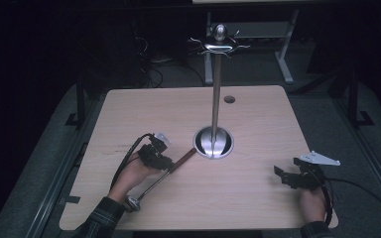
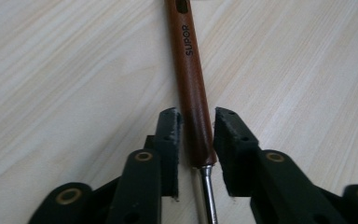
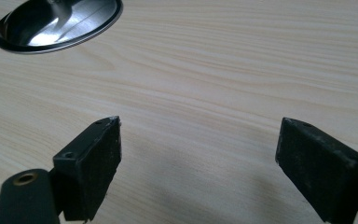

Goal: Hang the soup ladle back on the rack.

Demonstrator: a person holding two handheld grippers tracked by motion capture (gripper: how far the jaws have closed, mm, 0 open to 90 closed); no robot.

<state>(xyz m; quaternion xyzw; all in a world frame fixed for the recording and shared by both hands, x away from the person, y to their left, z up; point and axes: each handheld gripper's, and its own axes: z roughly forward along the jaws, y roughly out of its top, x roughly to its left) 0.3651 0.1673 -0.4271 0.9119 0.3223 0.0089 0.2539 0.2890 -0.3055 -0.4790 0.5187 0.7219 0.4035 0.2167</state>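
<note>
I have the left claw (image 2: 196,140) down at the desk (image 1: 248,198), its jaws either side of the ladle (image 1: 164,174) where the brown wooden handle (image 2: 192,84) meets the steel shaft. In the left gripper view a sliver of gap shows between each pad and the wood, so I read the jaws as slightly spread around the handle, not pinching it. The ladle lies flat on the desk, its bowl near the front edge by my left sleeve and its handle end pointing toward the round base of the hanging stand (image 1: 213,142), stopping just short of it. That slant suits me: the handle is offered along the claw's own line, and the stand's hooks at the top of the pole are where I judge such a utensil is meant to go.

My left hand (image 1: 134,174) reaches in low from the front, the wrist angled toward the stand. The right claw (image 1: 284,177) waits well apart on the right side of the desk, its jaws spread wide over bare wood with nothing between them, the hand resting near the desk's edge.
</note>
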